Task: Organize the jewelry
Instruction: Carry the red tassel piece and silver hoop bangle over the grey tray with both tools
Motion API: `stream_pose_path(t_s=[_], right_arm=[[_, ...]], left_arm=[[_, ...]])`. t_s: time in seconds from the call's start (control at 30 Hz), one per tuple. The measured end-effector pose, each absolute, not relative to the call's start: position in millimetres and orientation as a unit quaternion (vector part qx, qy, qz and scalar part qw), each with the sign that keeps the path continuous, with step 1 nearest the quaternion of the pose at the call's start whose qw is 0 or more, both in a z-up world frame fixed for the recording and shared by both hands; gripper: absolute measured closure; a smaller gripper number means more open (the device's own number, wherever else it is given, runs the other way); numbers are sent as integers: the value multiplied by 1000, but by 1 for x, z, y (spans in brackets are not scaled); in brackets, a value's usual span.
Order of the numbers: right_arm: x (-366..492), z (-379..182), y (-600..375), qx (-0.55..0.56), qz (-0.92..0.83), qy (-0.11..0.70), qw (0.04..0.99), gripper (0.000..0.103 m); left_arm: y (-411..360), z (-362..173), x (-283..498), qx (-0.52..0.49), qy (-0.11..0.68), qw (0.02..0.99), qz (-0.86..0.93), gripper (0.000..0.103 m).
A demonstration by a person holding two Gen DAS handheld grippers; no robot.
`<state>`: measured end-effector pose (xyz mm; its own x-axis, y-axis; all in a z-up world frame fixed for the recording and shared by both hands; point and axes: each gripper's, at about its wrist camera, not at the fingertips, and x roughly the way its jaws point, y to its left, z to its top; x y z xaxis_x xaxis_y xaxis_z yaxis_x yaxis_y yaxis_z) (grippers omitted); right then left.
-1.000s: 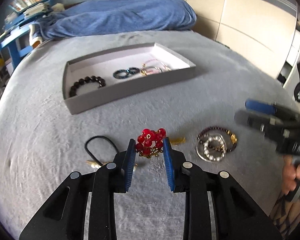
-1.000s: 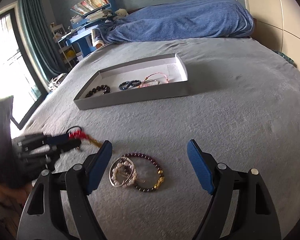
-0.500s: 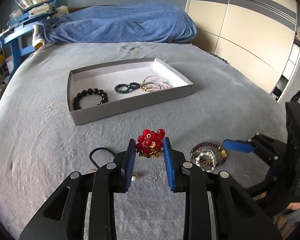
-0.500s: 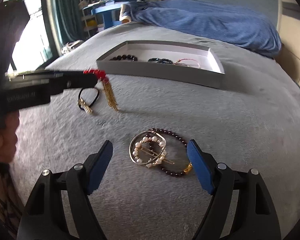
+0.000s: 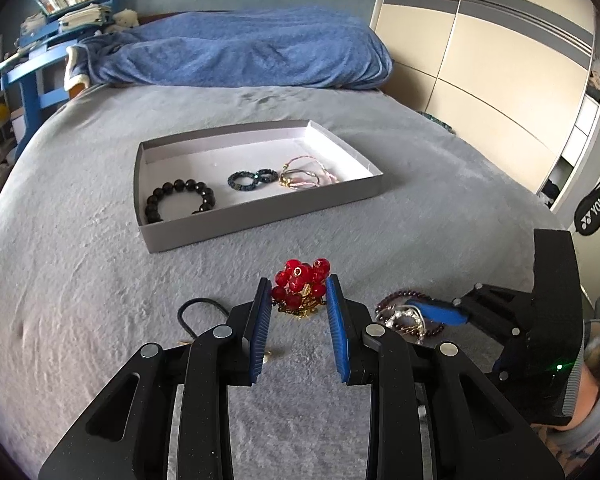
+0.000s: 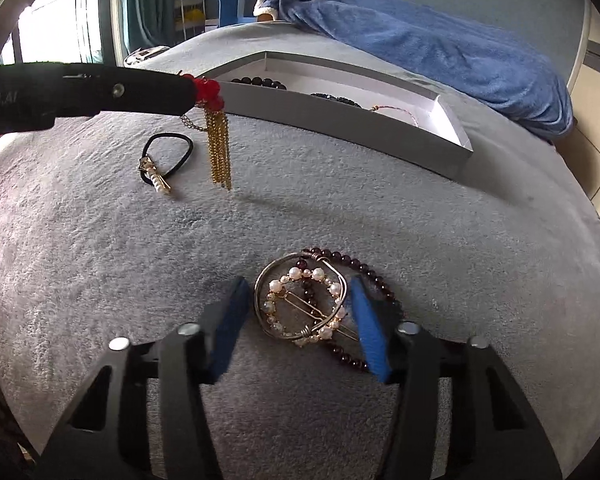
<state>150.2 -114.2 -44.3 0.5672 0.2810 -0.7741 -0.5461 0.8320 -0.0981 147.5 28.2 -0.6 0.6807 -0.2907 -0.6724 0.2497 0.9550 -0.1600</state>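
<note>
Right gripper point(image 6: 296, 312) dropped, half-open around pearl clip point(image 6: 306, 306); left gripper point(image 5: 298, 300) clamps red brooch point(image 5: 300, 284) short of tray point(image 5: 260, 216); we close squarely.

Tray point(image 5: 260, 216) w/ bracelets behind; hair tie point(image 6: 168, 156) left of pearl clip point(image 6: 304, 308) on bed point(image 6: 420, 232)

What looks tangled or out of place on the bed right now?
The pearl hair clip lies on top of the dark red bead bracelet, overlapping, so the right tool closing around them may catch both. The black hair tie still lies outside the tray. Nothing looks damaged.
</note>
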Motion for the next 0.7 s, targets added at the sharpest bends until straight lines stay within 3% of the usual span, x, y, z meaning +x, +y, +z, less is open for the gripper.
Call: stream_pose_path(t_s=[0.7], right_arm=[[173, 4, -149, -27, 239, 366, 899, 59]], left_arm=[[30, 10, 148, -40, 360, 918, -163, 74]])
